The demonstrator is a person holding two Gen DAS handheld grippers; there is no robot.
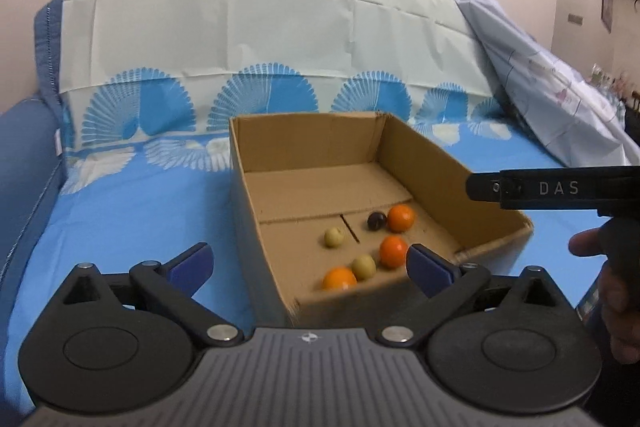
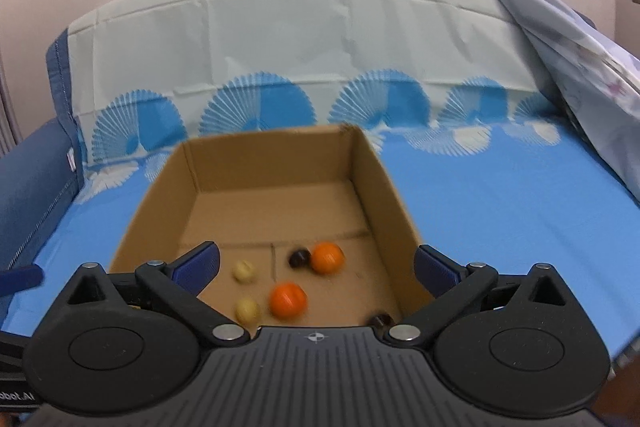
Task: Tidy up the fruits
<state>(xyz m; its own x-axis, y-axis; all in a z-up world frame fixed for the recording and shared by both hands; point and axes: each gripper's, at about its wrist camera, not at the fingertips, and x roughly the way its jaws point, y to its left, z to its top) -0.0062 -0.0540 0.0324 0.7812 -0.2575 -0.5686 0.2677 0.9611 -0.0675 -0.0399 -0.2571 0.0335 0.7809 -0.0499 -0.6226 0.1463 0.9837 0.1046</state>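
Observation:
An open cardboard box (image 1: 312,125) lies on a blue bedsheet and holds the fruit. In the left wrist view I see three oranges (image 1: 394,251), two pale yellow-green fruits (image 1: 363,266) and a dark plum (image 1: 376,221) on its floor. My left gripper (image 1: 310,267) hangs open over the box's near left corner with nothing between its blue pads. My right gripper (image 2: 316,271) is open too, above the near end of the box (image 2: 264,139), and holds nothing. Below it lie two oranges (image 2: 288,301), two pale fruits (image 2: 244,271) and two dark plums (image 2: 299,258).
A black bar marked DAS (image 1: 560,187) and a hand (image 1: 612,291) reach in from the right of the left wrist view. The patterned sheet (image 2: 500,211) runs up a padded backrest behind the box. A pale crumpled cloth (image 1: 552,87) is heaped at the right.

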